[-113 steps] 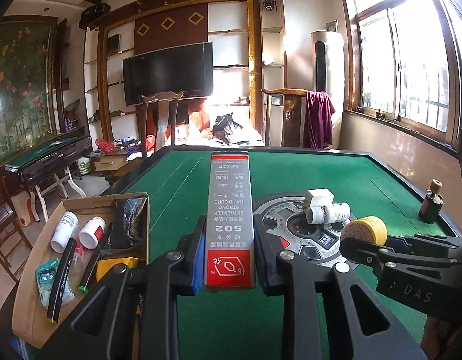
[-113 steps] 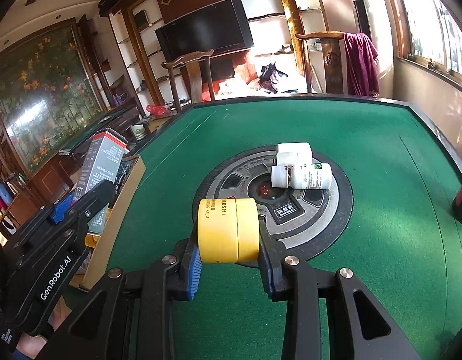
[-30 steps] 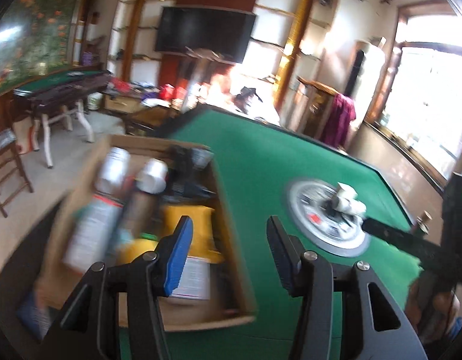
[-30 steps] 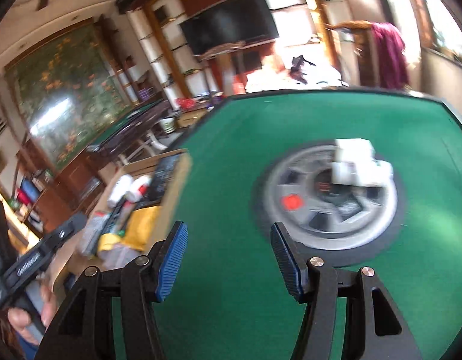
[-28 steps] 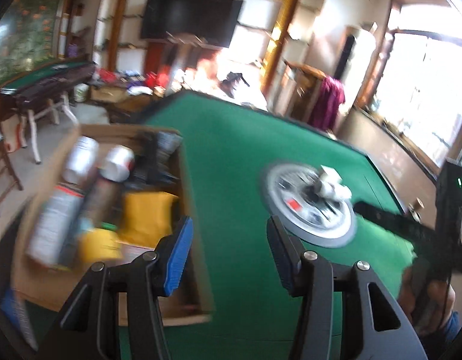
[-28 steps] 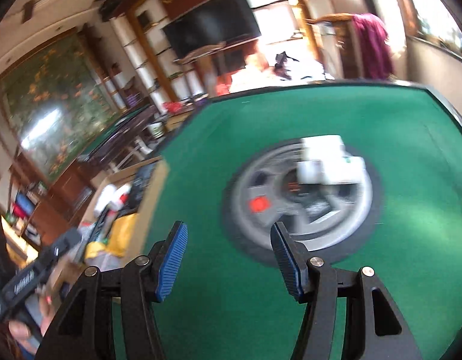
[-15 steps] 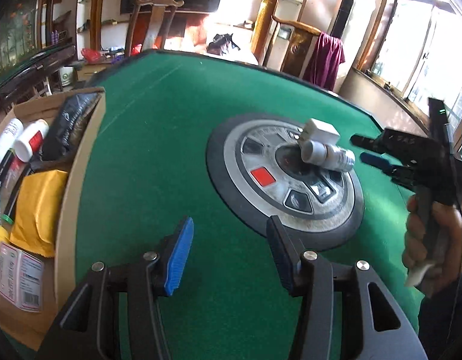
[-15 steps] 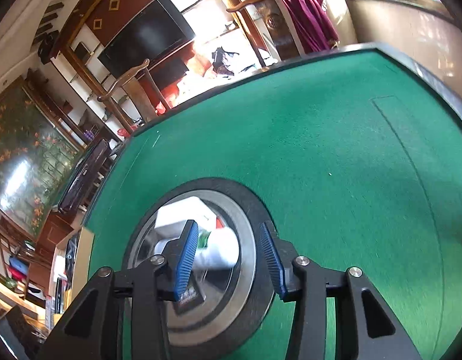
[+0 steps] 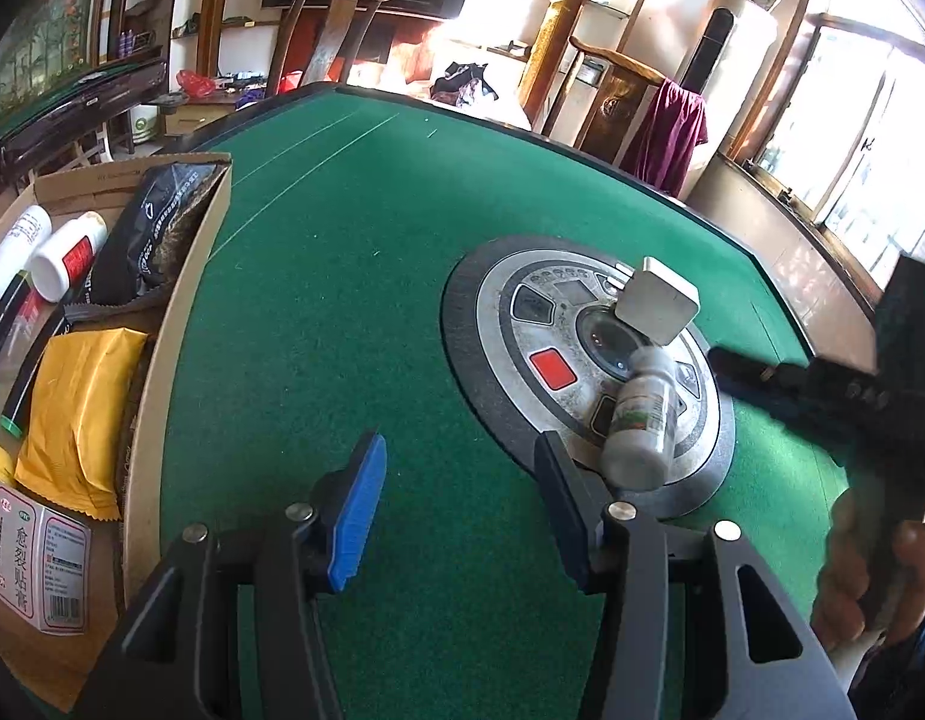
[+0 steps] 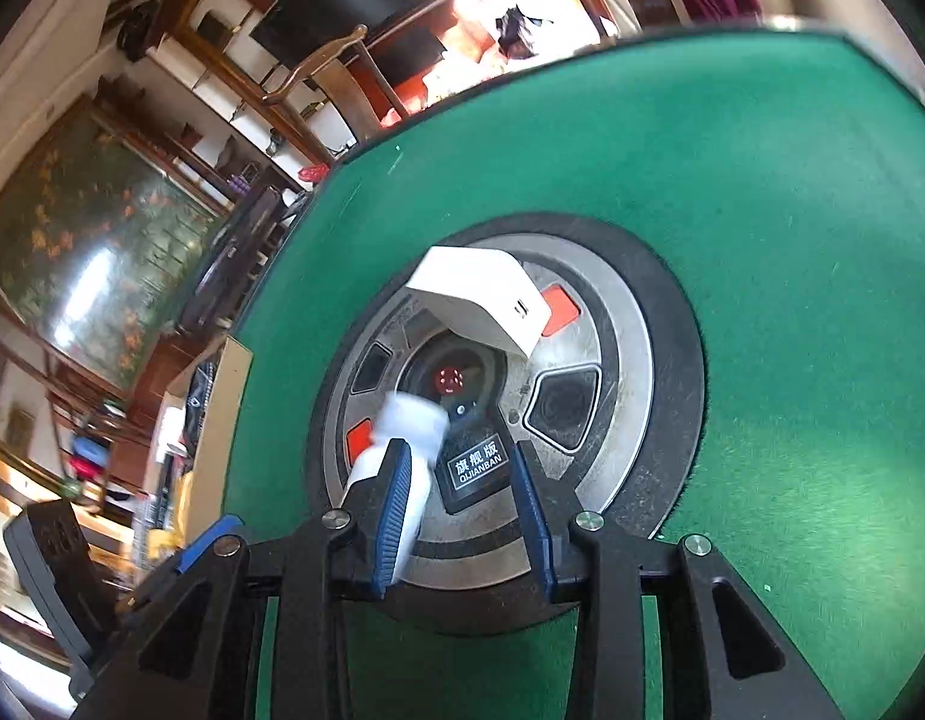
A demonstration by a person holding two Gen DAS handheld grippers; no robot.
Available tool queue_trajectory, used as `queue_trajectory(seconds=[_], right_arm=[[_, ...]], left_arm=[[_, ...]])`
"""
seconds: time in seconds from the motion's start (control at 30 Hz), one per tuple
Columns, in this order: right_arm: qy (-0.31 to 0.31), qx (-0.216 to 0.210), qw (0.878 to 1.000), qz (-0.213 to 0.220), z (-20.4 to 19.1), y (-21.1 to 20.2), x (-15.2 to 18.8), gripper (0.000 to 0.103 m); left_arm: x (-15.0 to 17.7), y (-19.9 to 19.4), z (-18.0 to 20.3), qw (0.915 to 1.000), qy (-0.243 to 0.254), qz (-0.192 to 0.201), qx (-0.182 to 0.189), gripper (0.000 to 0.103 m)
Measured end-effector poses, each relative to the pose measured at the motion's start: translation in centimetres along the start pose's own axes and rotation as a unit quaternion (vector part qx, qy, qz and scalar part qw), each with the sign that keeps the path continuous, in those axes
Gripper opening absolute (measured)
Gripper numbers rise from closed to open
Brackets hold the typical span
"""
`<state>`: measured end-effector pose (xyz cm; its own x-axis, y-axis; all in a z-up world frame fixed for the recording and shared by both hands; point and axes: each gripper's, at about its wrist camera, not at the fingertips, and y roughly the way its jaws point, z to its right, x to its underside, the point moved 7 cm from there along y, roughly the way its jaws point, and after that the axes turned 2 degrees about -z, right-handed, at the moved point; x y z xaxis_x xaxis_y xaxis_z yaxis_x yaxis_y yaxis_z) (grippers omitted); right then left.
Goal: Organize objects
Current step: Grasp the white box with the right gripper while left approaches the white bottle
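Our right gripper [image 10: 459,507] is closing its jaws, yet the white bottle [image 10: 402,450] lies outside its left pad, none of it between them. Our left gripper [image 9: 459,516] hangs open, holding nothing, over the green tabletop [image 9: 318,300]. Beyond the jaws sits a white box [image 10: 480,297] on the round centre panel [image 10: 618,372].
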<state>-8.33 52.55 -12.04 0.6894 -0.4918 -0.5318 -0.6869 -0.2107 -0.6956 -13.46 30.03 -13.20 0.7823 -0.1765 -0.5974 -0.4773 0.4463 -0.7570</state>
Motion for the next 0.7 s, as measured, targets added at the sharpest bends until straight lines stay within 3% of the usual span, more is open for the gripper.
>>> queue_trajectory(seconds=[0.07,0.17,0.2,0.4,0.47,0.53,0.57,0.6,0.63,0.7], right_arm=[[-0.054,0.051,0.997,0.038,-1.0,-1.3,-1.5,0.041],[-0.113,0.093,0.988,0.05,-2.1,-1.0,-3.0,0.056],[-0.133,0.11,0.984,0.05,-2.4,-0.6,-3.5,0.056],[-0.201,0.126,0.971,0.029,-2.0,3.1,-6.4,0.059],[-0.217,0.113,0.97,-0.002,-2.3,4.9,-6.2,0.059],[-0.23,0.128,0.964,-0.021,-1.8,5.6,-5.6,0.059],[-0.238,0.133,0.962,-0.022,-1.8,5.9,-5.4,0.054],[-0.235,0.134,0.962,-0.023,-1.7,6.0,-5.1,0.037],[-0.213,0.119,0.969,-0.034,-1.4,6.1,-4.8,0.027],[-0.193,0.123,0.973,-0.026,-1.0,5.7,-4.6,0.024]], left_arm=[[0.1,0.2,0.0,1.0,0.0,-0.003,0.001,0.05],[0.2,0.5,0.1,1.0,0.004,-0.007,-0.003,0.05],[0.3,0.6,0.1,0.9999,0.005,-0.011,-0.002,0.05],[0.5,1.3,0.3,0.9997,0.006,-0.022,-0.001,0.05],[0.5,1.3,0.3,0.9997,0.005,-0.023,0.0,0.05],[0.5,1.4,0.3,0.9997,0.006,-0.024,0.001,0.05],[0.5,1.5,0.4,0.9997,0.007,-0.025,0.002,0.05],[0.5,1.5,0.5,0.9997,0.008,-0.024,0.002,0.05],[0.5,1.5,0.6,0.9997,0.011,-0.024,0.002,0.05],[0.6,1.4,0.8,0.9996,0.016,-0.022,0.002,0.05]])
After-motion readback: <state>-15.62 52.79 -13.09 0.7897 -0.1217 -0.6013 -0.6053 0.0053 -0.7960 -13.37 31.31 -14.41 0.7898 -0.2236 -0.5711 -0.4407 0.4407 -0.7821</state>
